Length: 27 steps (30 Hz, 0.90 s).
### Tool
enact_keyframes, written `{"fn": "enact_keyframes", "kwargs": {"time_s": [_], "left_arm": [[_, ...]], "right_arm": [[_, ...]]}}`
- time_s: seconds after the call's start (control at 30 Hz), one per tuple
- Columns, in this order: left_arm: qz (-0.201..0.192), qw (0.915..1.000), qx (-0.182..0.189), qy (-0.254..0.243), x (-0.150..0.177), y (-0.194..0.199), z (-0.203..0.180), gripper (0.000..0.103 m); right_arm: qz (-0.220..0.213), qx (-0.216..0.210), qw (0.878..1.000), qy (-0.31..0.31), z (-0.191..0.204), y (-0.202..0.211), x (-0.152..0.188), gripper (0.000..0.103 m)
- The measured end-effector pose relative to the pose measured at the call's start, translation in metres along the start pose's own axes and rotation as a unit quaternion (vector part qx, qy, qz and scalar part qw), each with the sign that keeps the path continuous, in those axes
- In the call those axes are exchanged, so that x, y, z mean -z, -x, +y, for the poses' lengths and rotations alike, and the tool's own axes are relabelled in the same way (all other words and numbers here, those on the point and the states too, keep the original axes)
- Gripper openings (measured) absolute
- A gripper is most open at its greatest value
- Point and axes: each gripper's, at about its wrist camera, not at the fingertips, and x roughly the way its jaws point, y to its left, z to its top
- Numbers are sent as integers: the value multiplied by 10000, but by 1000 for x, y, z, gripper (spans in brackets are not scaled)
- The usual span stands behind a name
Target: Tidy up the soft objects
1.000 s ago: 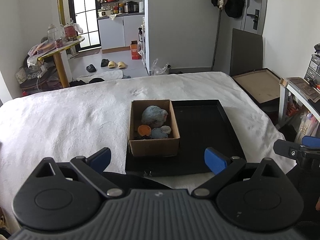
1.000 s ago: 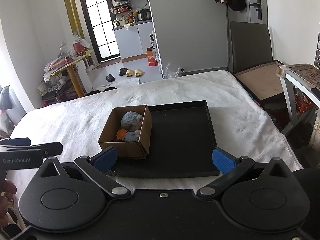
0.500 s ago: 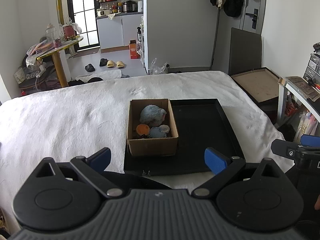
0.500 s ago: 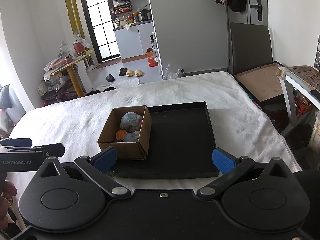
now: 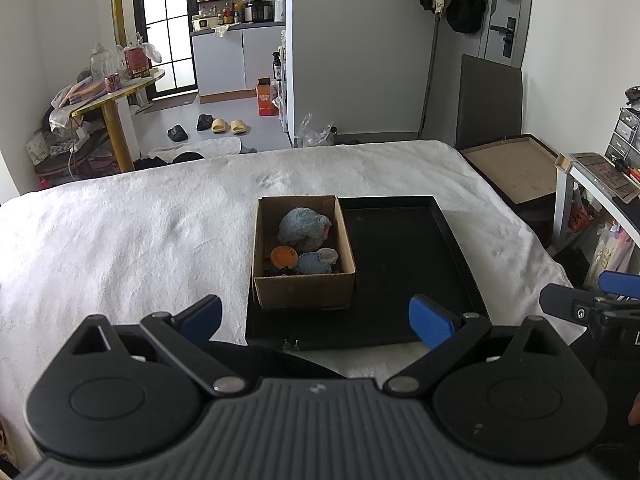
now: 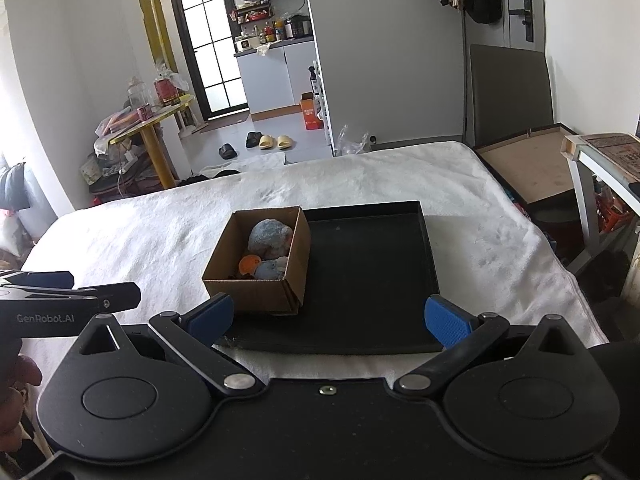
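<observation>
Both your grippers, left gripper [image 5: 316, 316] and right gripper [image 6: 328, 316], have fingers apart (empty); reach carelessly and the light cardboard box [image 5: 304, 252] may tip.

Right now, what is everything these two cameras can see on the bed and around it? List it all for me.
Cardboard box: one, brown, on the left part of the tray.
Tray: one, black, on the blanket.
Soft objects in the box: a large grey-blue one at the back, a small orange one and a small blue one in front; something dark beside them, too small to tell.
Blanket: one, white, covers the bed.
Slippers: yellow pair, plus dark ones, on the floor beyond.
Round table: one, yellow, cluttered, far left.
Left gripper: black, blue pads, open.
Right gripper: the same, open.
</observation>
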Motion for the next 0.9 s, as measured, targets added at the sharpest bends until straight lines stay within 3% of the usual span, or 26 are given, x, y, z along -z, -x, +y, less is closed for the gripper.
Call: {"fn": "enact_keyframes", "kwargs": {"time_s": [0.9], "left_arm": [[-30, 9998, 157, 82, 2, 1, 8, 99]], "right_arm": [[86, -69, 9999, -55, -4, -5, 3, 103]]}}
